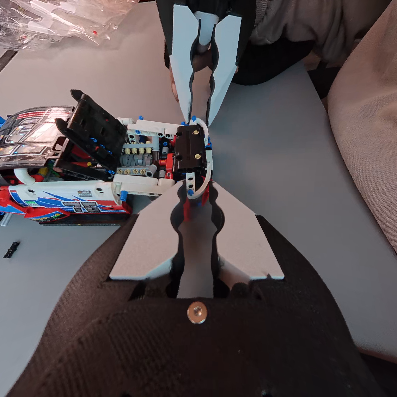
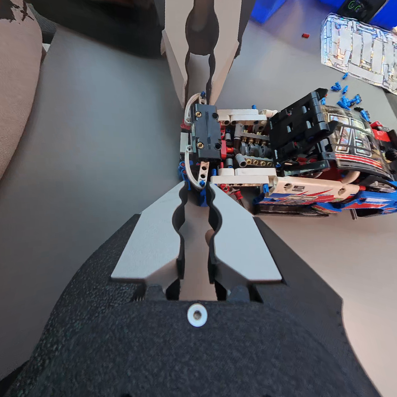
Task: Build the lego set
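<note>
A partly built lego race car (image 1: 64, 193) lies on the grey table (image 1: 279, 171), with its black hood (image 1: 92, 131) raised and its engine bay open. A black block (image 1: 189, 148) and a thin white curved hose (image 1: 208, 169) sit at its front end. My left gripper (image 1: 195, 185) closes around the near front corner, on the hose end and a red part. My right gripper (image 1: 197, 122) closes on the far front corner. In the right wrist view the car (image 2: 300, 187) points left. There my right gripper (image 2: 196, 184) grips the hose (image 2: 187, 169) end and a blue part, and the left gripper (image 2: 196, 96) is opposite.
Clear plastic bags (image 1: 53, 21) lie at the far left, and a small black piece (image 1: 11, 249) lies near the car. Loose blue pins (image 2: 348, 98), a shiny sticker sheet (image 2: 361, 51) and a tiny red piece (image 2: 305, 35) lie beyond the car. A person's beige sleeve (image 1: 365, 129) borders the table. Spacing between my two grippers at the tips: around 8 centimeters. The small black piece (image 1: 11, 249) lies around 20 centimeters away from my left fingertips.
</note>
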Action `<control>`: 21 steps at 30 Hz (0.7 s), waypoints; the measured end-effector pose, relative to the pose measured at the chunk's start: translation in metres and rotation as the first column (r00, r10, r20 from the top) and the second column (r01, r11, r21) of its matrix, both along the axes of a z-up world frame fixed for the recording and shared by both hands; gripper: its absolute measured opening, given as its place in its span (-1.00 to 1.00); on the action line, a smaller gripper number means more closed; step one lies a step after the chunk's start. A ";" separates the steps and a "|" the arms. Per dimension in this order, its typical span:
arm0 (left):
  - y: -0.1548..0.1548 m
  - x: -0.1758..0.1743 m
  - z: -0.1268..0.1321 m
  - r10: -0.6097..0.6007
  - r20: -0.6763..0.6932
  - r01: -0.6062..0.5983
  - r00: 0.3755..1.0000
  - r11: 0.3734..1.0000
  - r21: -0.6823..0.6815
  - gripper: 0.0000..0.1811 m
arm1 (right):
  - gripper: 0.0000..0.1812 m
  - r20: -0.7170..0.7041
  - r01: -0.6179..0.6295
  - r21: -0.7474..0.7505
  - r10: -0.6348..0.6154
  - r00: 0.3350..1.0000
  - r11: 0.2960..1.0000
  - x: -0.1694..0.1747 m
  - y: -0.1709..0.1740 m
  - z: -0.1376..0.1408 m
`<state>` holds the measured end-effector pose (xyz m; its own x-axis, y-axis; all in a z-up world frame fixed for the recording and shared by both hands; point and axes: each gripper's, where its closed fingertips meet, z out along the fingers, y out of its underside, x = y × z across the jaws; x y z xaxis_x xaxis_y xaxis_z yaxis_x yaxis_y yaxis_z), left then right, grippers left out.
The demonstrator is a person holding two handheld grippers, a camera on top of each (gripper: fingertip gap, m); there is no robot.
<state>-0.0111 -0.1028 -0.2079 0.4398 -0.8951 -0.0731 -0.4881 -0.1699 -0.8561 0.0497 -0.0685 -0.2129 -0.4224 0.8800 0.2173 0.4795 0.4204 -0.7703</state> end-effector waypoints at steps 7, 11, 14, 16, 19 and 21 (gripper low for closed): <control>-0.001 0.000 0.002 -0.003 0.009 0.003 1.000 1.000 0.015 -0.80 | -0.91 -0.097 -0.035 -0.133 0.022 0.995 0.991 0.000 -0.002 0.019; 0.005 -0.002 0.023 0.015 0.112 -0.021 0.994 0.999 0.048 -0.81 | -0.91 -0.185 -0.005 -0.197 -0.033 0.982 0.980 -0.005 0.008 0.042; 0.016 -0.007 0.050 0.043 0.268 -0.052 0.963 0.998 0.029 -0.81 | -0.92 -0.264 0.003 -0.313 -0.090 0.960 0.950 -0.011 0.017 0.066; 0.019 -0.010 0.069 0.039 0.372 -0.039 0.927 0.999 -0.006 -0.81 | -0.92 -0.283 -0.012 -0.388 -0.107 0.953 0.922 -0.013 0.021 0.078; 0.022 -0.013 0.079 0.043 0.460 0.007 0.887 0.994 -0.107 -0.81 | -0.92 -0.279 -0.034 -0.477 -0.115 0.953 0.878 -0.015 0.022 0.083; 0.022 -0.014 0.077 0.054 0.496 0.034 0.867 0.986 -0.166 -0.81 | -0.92 -0.267 -0.040 -0.522 -0.119 0.956 0.852 -0.015 0.021 0.081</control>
